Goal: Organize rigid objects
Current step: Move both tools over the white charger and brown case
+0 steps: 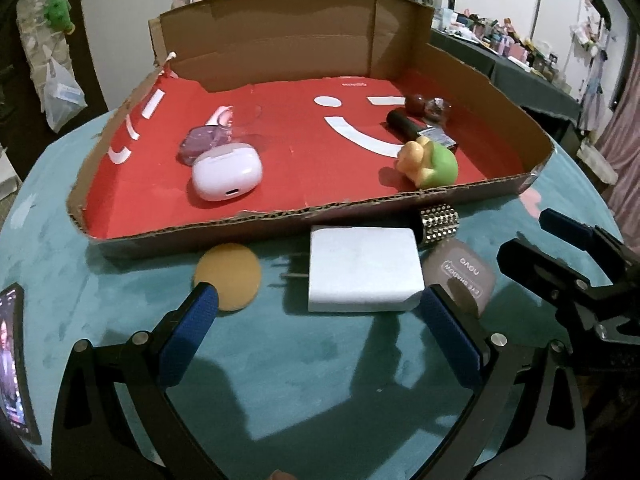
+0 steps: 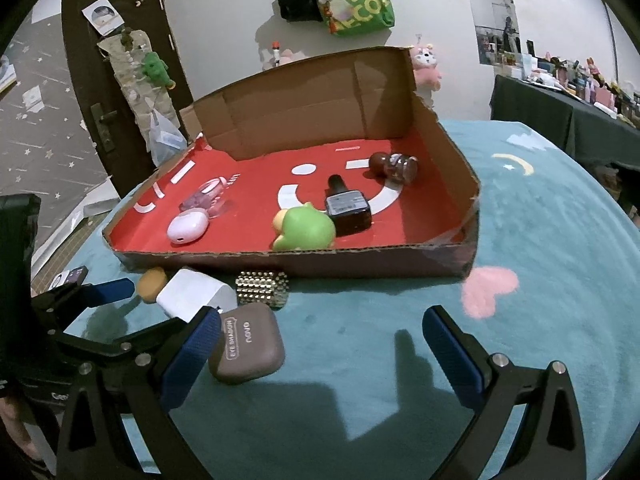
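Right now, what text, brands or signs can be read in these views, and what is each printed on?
"EYE SHADOW" and "novo": lid of the brown compact.
"MEG", cut off: green bag on the wall.
Label on the dark bottle: too small to read.
White print on the box floor: blurred.

White charger (image 1: 365, 269) flat beside eyeshadow case (image 1: 464, 276), outside box (image 1: 280, 220)

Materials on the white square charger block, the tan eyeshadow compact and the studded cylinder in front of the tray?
White square charger block: looks like matte hard plastic, with metal prongs on its left side. Tan eyeshadow compact: probably satin plastic, smooth rounded corners, printed label. Studded cylinder: rows of shiny gold-toned beads or studs, likely metal; core hidden.
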The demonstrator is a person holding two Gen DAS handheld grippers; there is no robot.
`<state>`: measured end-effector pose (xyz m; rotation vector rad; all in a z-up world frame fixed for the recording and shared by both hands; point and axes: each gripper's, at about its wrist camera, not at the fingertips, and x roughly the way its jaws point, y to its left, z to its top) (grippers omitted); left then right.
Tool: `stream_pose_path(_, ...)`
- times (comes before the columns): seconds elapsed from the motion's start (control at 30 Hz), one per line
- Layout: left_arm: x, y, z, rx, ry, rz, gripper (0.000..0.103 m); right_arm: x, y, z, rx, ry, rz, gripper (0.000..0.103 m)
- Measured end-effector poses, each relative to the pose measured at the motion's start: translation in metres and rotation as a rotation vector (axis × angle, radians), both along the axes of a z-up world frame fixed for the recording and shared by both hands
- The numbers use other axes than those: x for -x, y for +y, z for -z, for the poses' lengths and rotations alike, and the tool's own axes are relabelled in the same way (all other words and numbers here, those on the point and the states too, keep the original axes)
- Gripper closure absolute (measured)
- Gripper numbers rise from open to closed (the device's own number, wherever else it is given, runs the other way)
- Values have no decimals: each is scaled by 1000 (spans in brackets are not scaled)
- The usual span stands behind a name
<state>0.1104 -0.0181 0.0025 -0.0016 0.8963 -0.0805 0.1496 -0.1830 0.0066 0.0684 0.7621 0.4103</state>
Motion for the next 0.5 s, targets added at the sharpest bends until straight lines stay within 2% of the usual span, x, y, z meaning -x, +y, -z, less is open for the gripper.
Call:
stream_pose_path(0.37, 0, -15, 1, -32, -21, 17, 0, -2, -8, 1, -18, 3, 16, 0)
stream_pose_path(0.5, -3, -10, 2, -33, -31, -13, 0, -3, -9, 2, -25, 9, 21, 0)
